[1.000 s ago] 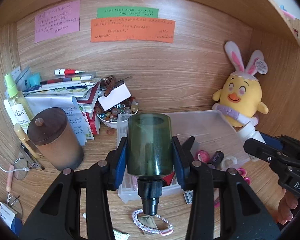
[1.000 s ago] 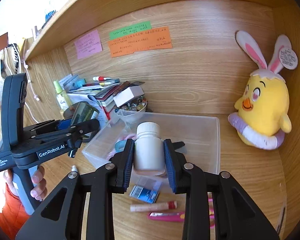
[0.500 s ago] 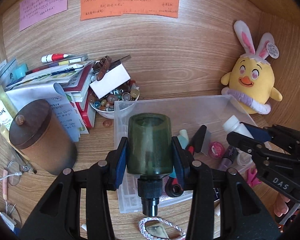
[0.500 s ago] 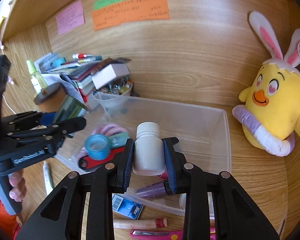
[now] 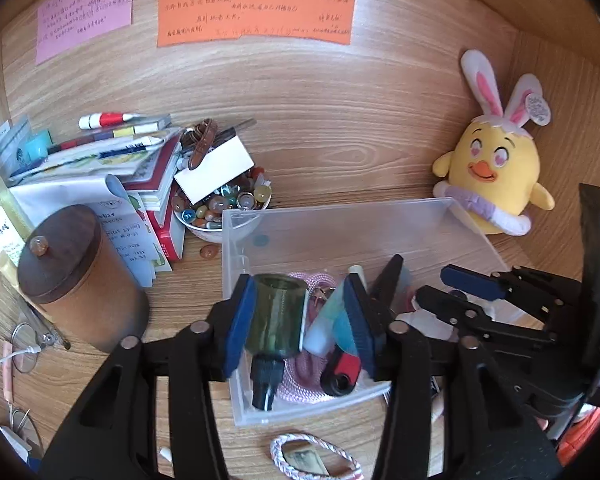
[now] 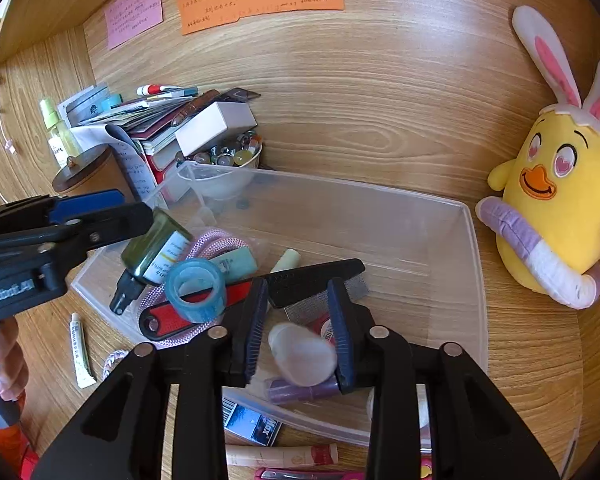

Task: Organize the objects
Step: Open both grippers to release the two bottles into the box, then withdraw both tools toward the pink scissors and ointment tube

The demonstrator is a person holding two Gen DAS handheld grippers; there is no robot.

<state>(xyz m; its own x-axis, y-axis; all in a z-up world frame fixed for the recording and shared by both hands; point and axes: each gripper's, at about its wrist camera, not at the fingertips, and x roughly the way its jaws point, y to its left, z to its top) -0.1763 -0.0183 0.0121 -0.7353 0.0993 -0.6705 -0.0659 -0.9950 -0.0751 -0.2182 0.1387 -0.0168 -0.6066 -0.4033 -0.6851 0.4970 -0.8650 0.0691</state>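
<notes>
A clear plastic bin (image 5: 340, 220) (image 6: 472, 280) sits on the wooden desk. My left gripper (image 5: 296, 320) is open over the bin's left end; the dark green bottle (image 5: 274, 316) (image 6: 152, 252) leans against its left pad, apart from the right pad. My right gripper (image 6: 298, 316) is open over the bin's near side; the white bottle (image 6: 302, 354), blurred, lies loose between the pads. The bin holds a blue tape roll (image 6: 198, 290), a red-handled comb (image 6: 312, 276), a pink cord (image 6: 216, 244).
A yellow plush chick (image 6: 556, 200) stands right of the bin. A bowl of beads (image 5: 224, 208), stacked books (image 5: 112, 160) and a brown lidded jar (image 5: 72, 276) stand at the left. Small tubes (image 6: 280, 454), a braided bracelet (image 5: 316, 458) and a card lie on the desk in front.
Both grippers moved down over the bin and opened. The green bottle and the white bottle were let go into the bin.
</notes>
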